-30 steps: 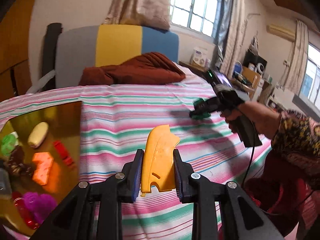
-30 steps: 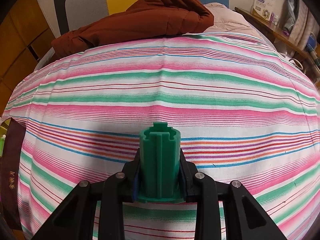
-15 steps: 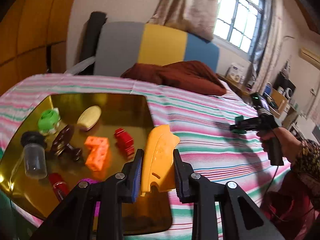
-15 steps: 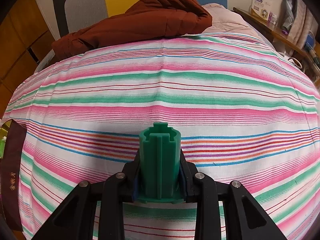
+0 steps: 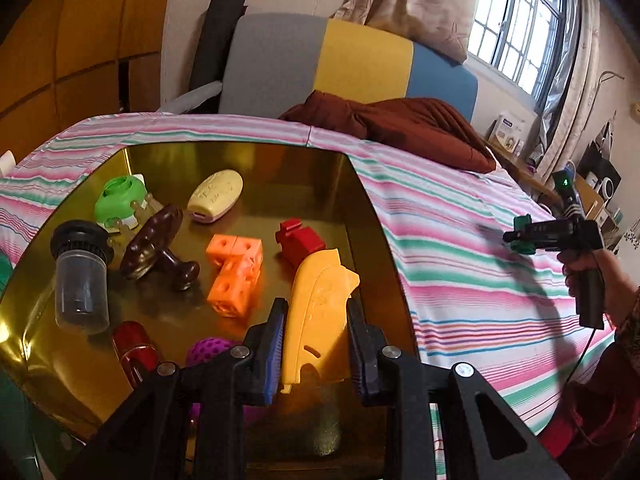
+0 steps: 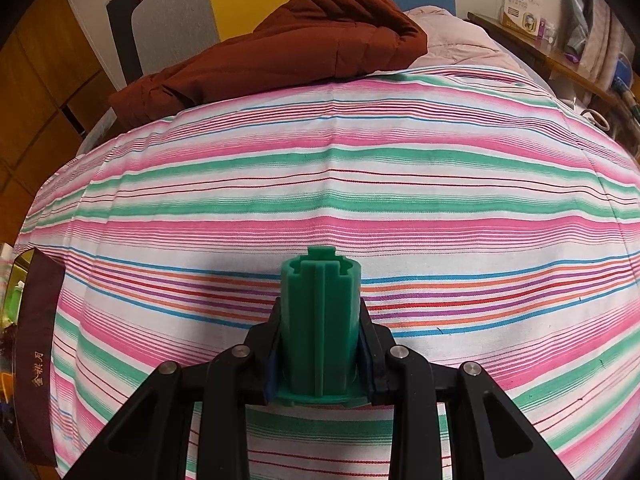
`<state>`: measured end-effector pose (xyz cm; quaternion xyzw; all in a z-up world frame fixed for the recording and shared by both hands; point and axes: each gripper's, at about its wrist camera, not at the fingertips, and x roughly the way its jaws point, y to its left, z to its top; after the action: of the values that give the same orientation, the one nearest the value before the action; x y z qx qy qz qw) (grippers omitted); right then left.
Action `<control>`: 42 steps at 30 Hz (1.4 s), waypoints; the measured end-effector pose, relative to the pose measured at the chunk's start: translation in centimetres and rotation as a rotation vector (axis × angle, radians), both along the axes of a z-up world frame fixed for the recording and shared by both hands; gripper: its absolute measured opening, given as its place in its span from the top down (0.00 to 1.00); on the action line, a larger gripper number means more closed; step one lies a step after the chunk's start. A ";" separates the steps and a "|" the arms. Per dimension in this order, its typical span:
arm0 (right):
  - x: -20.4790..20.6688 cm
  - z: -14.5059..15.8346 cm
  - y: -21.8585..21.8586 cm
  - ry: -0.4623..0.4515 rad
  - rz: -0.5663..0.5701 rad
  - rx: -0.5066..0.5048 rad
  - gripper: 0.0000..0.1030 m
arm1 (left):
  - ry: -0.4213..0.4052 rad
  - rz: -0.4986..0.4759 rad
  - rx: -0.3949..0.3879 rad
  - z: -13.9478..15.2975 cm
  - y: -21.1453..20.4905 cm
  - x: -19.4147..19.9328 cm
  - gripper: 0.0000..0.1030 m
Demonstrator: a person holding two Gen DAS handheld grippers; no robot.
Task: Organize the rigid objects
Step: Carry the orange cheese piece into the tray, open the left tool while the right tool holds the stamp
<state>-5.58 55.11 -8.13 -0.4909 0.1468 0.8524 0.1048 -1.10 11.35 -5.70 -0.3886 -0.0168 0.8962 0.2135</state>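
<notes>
Left tool [image 5: 316, 334] clamping yellow piece [image 5: 318, 312] above tray's right edge [image 5: 384, 240]; right tool [image 6: 320, 336] clamping green cylinder [image 6: 320, 320] over bare bedspread [image 6: 360, 184].

Light: you get daylight from the window [image 5: 516, 24], overexposed.
Glare: your gold tray [image 5: 248, 168] mirrors brightly.
Shadow: soft streak across the striped sheet [image 5: 460, 248].
Edges: fisheye bends, corners go black.

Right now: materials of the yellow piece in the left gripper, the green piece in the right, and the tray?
Yellow piece: looks like molded hard plastic, smooth and semi-glossy, with a thin shell edge and a cut slot.
Green piece: likely matte rigid plastic, with crisp molded ribs and a flange.
Tray: gold mirror finish reflecting the toys; polished metal or foil-coated board, can't tell which.
</notes>
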 end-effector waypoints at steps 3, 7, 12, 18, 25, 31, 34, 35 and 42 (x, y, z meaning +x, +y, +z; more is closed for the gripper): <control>0.2 0.4 0.0 0.028 -0.001 -0.008 0.70 | -0.002 -0.006 -0.010 -0.2 0.1 0.0 0.74; 0.4 1.2 -0.5 0.074 0.012 -0.002 0.70 | -0.010 -0.005 -0.010 -0.4 0.0 0.0 0.74; 0.4 1.7 -1.2 0.099 0.033 0.010 0.70 | -0.032 -0.003 -0.006 -0.8 -0.1 -0.2 0.73; 0.3 1.7 -1.1 0.110 0.033 -0.001 0.70 | -0.016 -0.007 -0.018 -0.6 0.1 0.4 0.63; 0.4 1.8 -1.1 0.119 0.031 -0.015 0.70 | 0.067 0.030 -0.008 0.5 -0.7 1.9 0.60; 0.3 2.0 -1.6 0.132 0.054 -0.026 0.70 | 0.086 0.064 0.003 0.9 -2.1 3.5 0.59; 0.2 2.0 -1.9 0.134 0.068 -0.034 0.70 | 0.103 0.044 -0.023 0.8 -2.1 4.3 0.59; 0.1 1.9 -2.1 0.135 0.076 -0.033 0.70 | 0.108 0.037 -0.024 0.9 -2.1 4.4 0.59; 0.0 2.6 -3.6 0.135 0.122 0.025 0.70 | 0.133 0.008 -0.019 1.3 -1.6 4.8 0.59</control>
<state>-5.54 51.54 -5.57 -0.4389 0.1127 0.8901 0.0484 3.67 9.70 -4.42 -0.3301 0.0044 0.9210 0.2068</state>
